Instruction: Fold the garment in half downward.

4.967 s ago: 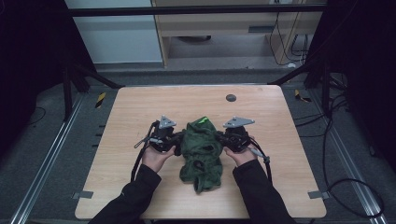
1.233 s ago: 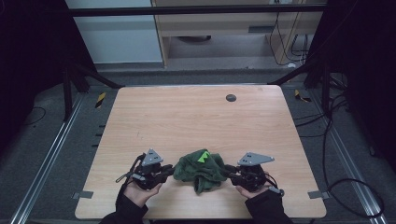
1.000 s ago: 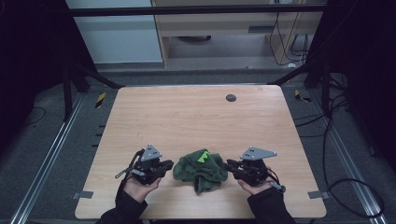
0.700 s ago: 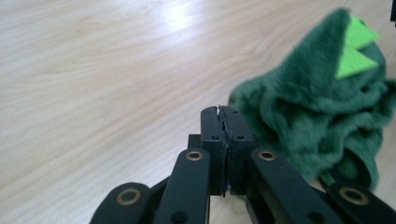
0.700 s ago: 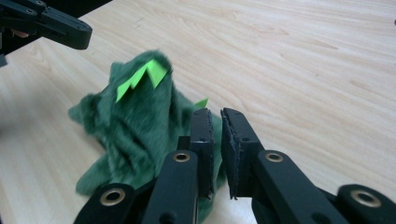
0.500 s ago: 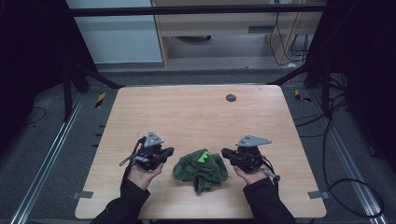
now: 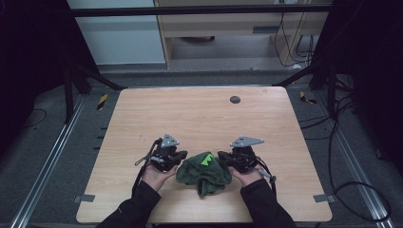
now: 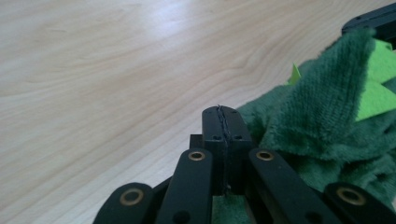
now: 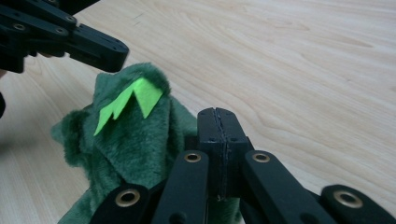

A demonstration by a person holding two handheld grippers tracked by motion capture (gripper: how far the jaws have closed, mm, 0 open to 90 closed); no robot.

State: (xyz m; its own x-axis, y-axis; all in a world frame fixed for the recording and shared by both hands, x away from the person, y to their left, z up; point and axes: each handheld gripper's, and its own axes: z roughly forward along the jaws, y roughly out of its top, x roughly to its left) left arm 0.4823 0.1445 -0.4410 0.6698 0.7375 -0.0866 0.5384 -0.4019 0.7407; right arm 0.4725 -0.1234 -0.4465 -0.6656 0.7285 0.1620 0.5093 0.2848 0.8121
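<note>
A small dark disc lies on the wooden table.

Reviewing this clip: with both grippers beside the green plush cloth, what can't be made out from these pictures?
- Crumpled dark green plush cloth with bright green felt spikes: its overall shape; folds hide it in the high view.
- Left gripper and right gripper: whether the shut jaws pinch any fabric; the jaws hide their undersides.
- Small dark round thing on the wooden table: too small to identify in the high view.
</note>
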